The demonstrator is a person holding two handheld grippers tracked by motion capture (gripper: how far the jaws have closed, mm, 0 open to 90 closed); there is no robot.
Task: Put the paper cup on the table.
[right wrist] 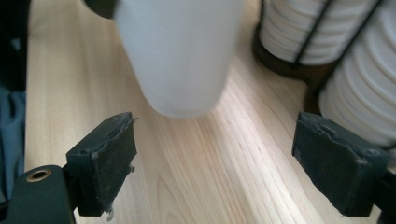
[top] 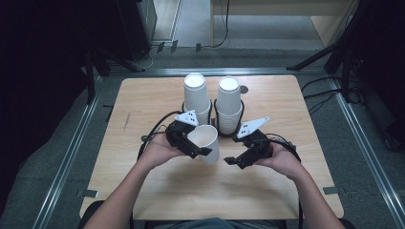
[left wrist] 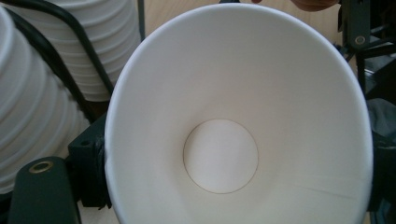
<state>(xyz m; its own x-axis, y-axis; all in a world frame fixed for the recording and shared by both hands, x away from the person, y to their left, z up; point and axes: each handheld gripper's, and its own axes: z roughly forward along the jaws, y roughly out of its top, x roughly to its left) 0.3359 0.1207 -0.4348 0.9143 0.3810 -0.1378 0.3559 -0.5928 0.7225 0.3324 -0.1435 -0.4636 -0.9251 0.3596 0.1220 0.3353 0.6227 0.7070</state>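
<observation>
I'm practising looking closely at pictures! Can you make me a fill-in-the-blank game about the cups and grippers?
1. The left gripper holds one white paper ____.
2. The right gripper is ____, with nothing between its jaws.
3. Behind the hands, ____ stacks of cups stand in black wire holders.
4. Everything sits on a ____ table.

Missing words: cup; open; two; wooden

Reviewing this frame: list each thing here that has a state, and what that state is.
left gripper: shut on the single paper cup.
single paper cup: empty, tilted, held off the table.
right gripper: open, holding nothing.
left cup stack: upside down, in its holder.
right cup stack: upside down, in its holder.
</observation>
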